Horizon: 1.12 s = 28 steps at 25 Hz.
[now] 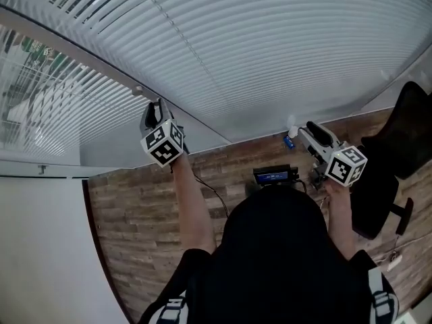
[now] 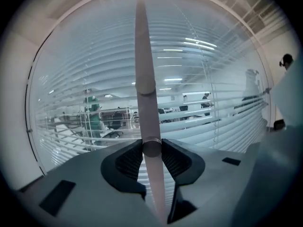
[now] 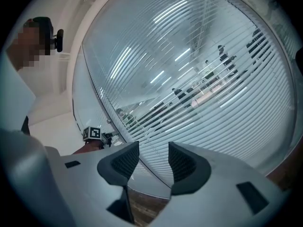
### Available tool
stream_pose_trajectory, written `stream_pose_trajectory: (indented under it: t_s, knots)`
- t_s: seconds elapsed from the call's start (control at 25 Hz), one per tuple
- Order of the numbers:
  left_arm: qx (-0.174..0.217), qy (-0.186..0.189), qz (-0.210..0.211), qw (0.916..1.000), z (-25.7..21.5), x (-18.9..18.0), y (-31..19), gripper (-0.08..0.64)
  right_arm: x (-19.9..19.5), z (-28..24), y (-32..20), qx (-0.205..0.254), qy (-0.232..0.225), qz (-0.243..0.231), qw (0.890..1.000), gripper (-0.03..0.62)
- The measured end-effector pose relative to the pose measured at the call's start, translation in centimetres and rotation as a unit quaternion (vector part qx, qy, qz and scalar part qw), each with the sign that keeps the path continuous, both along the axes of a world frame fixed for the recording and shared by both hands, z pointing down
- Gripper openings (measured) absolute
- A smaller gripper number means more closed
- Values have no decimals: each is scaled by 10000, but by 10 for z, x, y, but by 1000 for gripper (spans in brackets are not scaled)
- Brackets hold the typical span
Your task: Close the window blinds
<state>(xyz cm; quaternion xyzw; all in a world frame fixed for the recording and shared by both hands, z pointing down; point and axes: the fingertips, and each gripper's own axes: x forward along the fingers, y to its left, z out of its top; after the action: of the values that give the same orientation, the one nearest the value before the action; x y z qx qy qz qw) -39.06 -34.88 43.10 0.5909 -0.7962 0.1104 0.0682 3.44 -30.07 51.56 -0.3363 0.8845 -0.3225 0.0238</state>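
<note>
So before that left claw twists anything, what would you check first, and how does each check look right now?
1. Wand sits between the jaws of the left gripper: ok, the pads press it from both sides.
2. Wand straight, not bent: ok.
3. Right gripper free and away from the wand: ok, jaws apart with nothing between them.
4. Blinds closed: not ok, the room beyond shows through the slats.
5. Which way to twist to close the slats: cannot tell.
</note>
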Motion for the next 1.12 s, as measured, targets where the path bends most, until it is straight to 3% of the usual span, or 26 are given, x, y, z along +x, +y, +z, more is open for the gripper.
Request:
stream_pose_trajectory:
  t_s: [0.08, 0.24, 0.4, 0.52, 0.64, 0.72, 0.8, 0.88, 0.96, 1.04, 1.12]
  knots:
    - [-255, -617, -49, 9978, 1, 1, -1, 138, 0, 0, 1, -4, 1, 4, 10000, 199]
    - [-712, -1809, -127, 9808, 2, 1, -2, 138, 1, -1, 1, -11, 3, 11, 10000, 199]
    - [-787, -1986, -135, 9768, 3, 2, -3, 138, 1, 0, 1, -7, -4, 8, 10000, 199]
    - [-558, -1530, -43, 9866, 3, 3, -2, 138, 1, 1, 1, -5, -13, 8, 10000, 199]
    - [-72, -216, 38, 9997, 5, 4, 1, 143, 2, 2, 1, -16, -11, 23, 10000, 199]
    - [246, 653, 47, 9976, 5, 1, 2, 144, 2, 3, 1, -33, -7, 39, 10000, 199]
    - [352, 965, 48, 9947, 5, -3, 2, 142, 4, 5, 1, -53, 8, 54, 10000, 199]
    - [194, 635, 33, 9978, 7, -3, 1, 138, 5, 7, 1, -63, 16, 62, 10000, 199]
    - [-142, -141, -46, 9998, 8, -1, 1, 137, 5, 6, 1, -46, 10, 50, 10000, 199]
    - [-491, -1049, -148, 9932, 9, -1, 0, 137, 4, 5, 1, -28, 3, 33, 10000, 199]
    - [-722, -1703, -199, 9825, 8, 0, -1, 137, 3, 3, 1, -21, -5, 22, 10000, 199]
